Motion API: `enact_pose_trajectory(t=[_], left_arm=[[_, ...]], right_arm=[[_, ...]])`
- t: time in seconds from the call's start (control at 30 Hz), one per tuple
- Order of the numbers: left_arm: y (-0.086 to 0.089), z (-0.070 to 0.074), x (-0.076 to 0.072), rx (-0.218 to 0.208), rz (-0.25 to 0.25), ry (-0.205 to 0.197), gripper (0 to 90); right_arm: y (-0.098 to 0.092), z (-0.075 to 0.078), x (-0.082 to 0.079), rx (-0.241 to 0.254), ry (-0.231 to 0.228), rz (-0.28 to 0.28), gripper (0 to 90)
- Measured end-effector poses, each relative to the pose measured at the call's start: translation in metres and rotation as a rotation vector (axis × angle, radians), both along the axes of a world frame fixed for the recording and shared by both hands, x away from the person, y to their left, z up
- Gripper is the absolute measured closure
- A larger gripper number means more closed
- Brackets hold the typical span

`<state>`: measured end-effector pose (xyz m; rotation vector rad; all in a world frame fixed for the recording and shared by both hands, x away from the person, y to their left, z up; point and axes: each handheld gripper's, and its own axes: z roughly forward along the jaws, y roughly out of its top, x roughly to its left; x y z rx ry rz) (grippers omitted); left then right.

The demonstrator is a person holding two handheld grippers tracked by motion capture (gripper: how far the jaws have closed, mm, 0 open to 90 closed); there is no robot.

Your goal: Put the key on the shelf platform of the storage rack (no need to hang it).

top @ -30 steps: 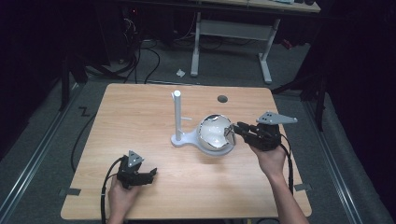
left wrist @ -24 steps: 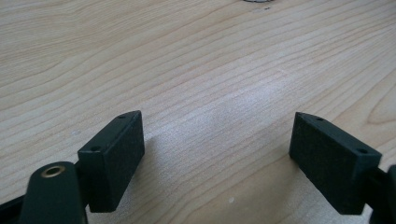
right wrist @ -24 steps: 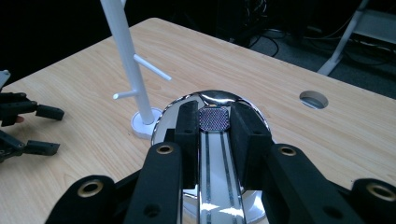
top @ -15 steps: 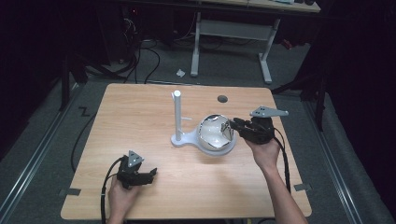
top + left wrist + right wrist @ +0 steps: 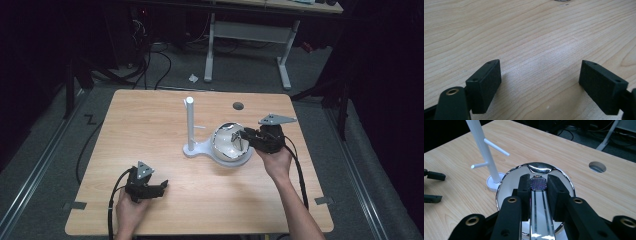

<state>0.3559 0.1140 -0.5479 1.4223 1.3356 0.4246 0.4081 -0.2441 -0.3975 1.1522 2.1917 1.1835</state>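
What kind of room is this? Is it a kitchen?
Probably not a kitchen; it looks more like a lab or workshop. A bare wooden table stands on grey floor, black cables trail behind it, and another desk frame stands in the dark beyond.

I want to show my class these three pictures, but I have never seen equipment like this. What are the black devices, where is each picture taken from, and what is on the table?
A person at a wooden table holds a two-jaw hand gripper in each hand. The high view looks down from above. Each of the other two views comes from a camera riding on one gripper.

The left gripper rests near the table's front edge, jaws apart and empty.

The right gripper is closed on the flat metal handle of a shiny strainer-like utensil, beside a white stand with pegs.
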Motion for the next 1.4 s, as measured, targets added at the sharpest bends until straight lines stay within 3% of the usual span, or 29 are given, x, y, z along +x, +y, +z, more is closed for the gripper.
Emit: enact_pose_trajectory(t=[0.63,1.4], left_arm=[[0.0,0.0,0.0,0.0,0.0,0.0,18.4],[0.0,0.0,0.0,0.0,0.0,0.0,18.4]], right_arm=[[0.014,-0.016,0.014,-0.006,0.053,0.017,74.2],[0.025,-0.029,0.026,-0.02,0.076,0.025,74.1]])
